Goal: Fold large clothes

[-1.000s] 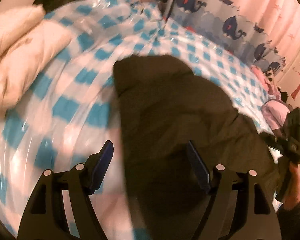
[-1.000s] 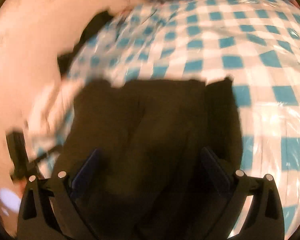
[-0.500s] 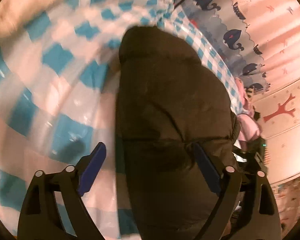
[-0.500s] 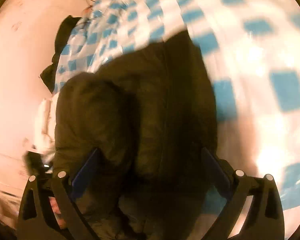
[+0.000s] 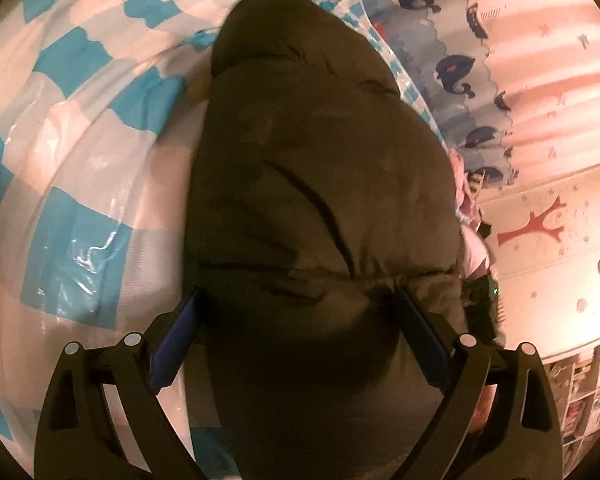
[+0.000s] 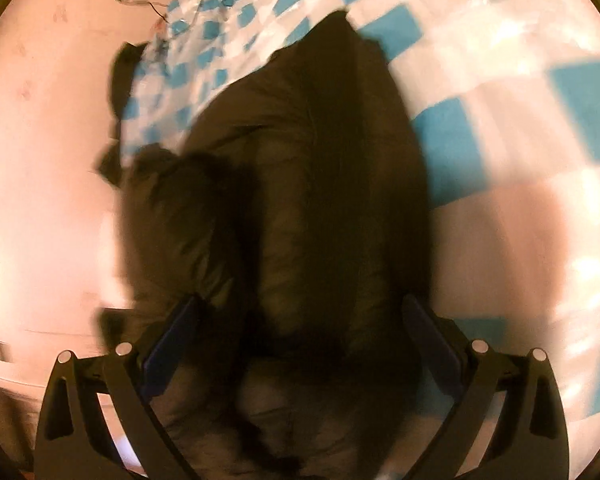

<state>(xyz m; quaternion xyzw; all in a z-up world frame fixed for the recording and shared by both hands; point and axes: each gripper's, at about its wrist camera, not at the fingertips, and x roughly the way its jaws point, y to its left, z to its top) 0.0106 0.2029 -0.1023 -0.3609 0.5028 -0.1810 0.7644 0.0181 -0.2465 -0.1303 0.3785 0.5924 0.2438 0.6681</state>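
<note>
A dark, puffy padded jacket (image 5: 320,168) lies lengthwise on a bed with a blue-and-white checked cover (image 5: 84,128). My left gripper (image 5: 300,328) is open, its blue-padded fingers (image 5: 176,332) standing on either side of the jacket's near end. The jacket also shows in the right wrist view (image 6: 312,184), blurred, with a fur-like trim at its left side. My right gripper (image 6: 300,336) is open too, its fingers (image 6: 428,340) spread wide over the jacket's near part. Neither gripper is closed on the cloth.
A curtain with dark whale prints (image 5: 452,68) and a pink striped curtain (image 5: 540,80) hang beyond the bed's far right side. A wall with a red tree sticker (image 5: 540,224) stands at right. A dark garment (image 6: 120,76) lies by the pale wall at left.
Both grippers have dropped closer to the jacket and tilted along its length. The jacket now fills the space between both pairs of fingers. Both stay open.
</note>
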